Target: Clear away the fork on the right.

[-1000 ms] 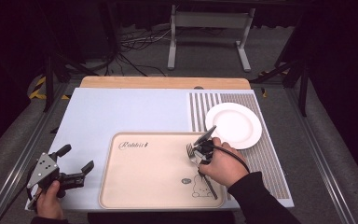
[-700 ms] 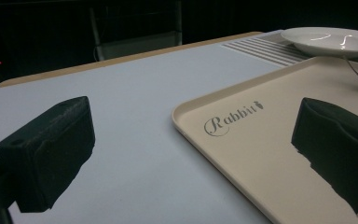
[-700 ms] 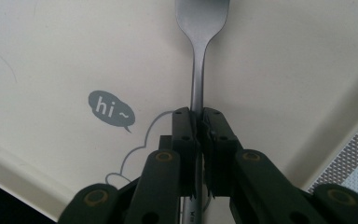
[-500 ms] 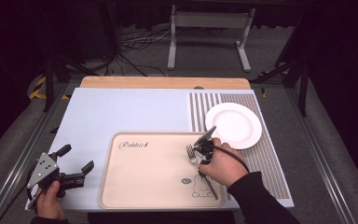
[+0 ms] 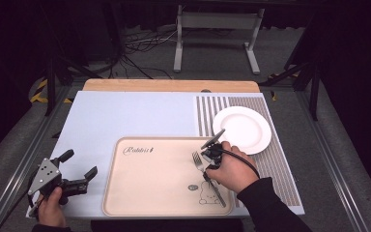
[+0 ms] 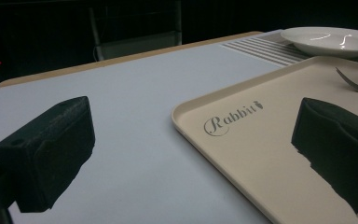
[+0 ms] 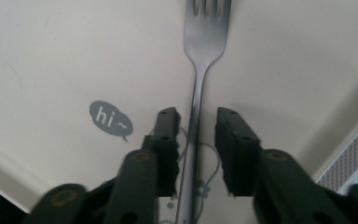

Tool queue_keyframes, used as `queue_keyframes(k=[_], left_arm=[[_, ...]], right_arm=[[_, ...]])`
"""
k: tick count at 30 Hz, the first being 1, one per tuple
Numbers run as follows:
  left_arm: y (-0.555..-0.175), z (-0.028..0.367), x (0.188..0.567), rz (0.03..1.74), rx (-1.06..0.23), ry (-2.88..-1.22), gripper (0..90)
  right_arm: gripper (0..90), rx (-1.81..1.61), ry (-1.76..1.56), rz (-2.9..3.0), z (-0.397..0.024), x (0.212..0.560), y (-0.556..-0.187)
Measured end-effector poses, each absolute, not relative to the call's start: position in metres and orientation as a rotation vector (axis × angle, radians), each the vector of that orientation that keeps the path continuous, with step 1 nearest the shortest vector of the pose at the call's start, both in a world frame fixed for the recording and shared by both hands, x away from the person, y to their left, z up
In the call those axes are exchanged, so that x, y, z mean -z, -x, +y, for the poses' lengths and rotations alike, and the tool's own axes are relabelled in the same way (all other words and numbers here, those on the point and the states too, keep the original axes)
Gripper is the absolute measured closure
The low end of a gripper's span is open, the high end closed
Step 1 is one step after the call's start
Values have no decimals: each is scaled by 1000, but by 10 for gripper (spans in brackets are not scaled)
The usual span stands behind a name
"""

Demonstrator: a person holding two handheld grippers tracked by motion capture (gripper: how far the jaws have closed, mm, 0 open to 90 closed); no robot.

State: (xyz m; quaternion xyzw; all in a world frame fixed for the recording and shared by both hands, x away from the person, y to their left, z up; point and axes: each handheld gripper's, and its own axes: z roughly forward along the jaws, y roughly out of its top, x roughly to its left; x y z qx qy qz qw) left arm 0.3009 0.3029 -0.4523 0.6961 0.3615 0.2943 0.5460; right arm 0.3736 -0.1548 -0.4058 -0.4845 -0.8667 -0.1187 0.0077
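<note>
The left tool [image 5: 77, 180] sits at the near left corner of the desk [image 5: 125, 116], in the same spot as a second ago, held low in the person's left hand [image 5: 52, 209]. Its jaws stand wide apart with nothing between them; in the left gripper view they frame the pale mat and the near corner of the tray [image 6: 242, 140], and the right-hand jaw is cut off at the picture's edge.

On the tray [image 5: 125, 193] the fork [image 5: 204, 171] lies flat in its right part, prongs pointing away from the person, exactly where it lay in the earlier pictures. From above, the middle of its handle is hidden under the right hand [image 5: 232, 169], and the prongs look small and blurred.

The right tool [image 7: 195, 140] has not shifted either, but its jaws have just been opening. In the right gripper view they now stand a narrow way apart on either side of the fork's [image 7: 200, 60] handle, with a clear gap on each side, so the pads no longer press on it. The tips of the prongs are cut off at the top of that view, and the end of the handle is lost between the tool's blurred arms at the bottom.

The white plate [image 5: 244, 129] rests beyond the tray on the striped mat [image 5: 280, 164], unchanged.
</note>
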Motion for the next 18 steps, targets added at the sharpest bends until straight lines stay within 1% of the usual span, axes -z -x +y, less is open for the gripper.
queue_keyframes(k=[1, 2, 3, 4, 5, 9, 15, 16, 18], left_arm=[[-301, 303, 452, 857, -698, -1650, 1], [-301, 303, 452, 857, -698, -1650, 1], [-301, 303, 452, 857, -698, -1650, 1], [-301, 303, 452, 857, -698, -1650, 1], [-301, 303, 452, 858, -698, -1649, 1], [-301, 303, 452, 858, -698, -1649, 1], [-301, 303, 452, 857, -698, -1649, 1], [-301, 303, 452, 858, -698, -1649, 1], [-301, 303, 453, 858, -699, -1645, 1]], right_arm=[[362, 530, 1471, -2747, -154, 406, -374], [362, 530, 1471, -2747, -154, 406, -374], [295, 612, 1449, -2754, -154, 406, -375], [256, 676, 1400, -2776, -154, 406, -376], [238, 713, 1363, -2803, -154, 406, -376], [206, 860, 1218, -2867, -153, 405, -376], [243, 1019, 1050, -2910, -149, 406, -377], [254, 1037, 1028, -2910, -148, 408, -377], [333, 1050, 1000, -2919, -148, 411, -377]])
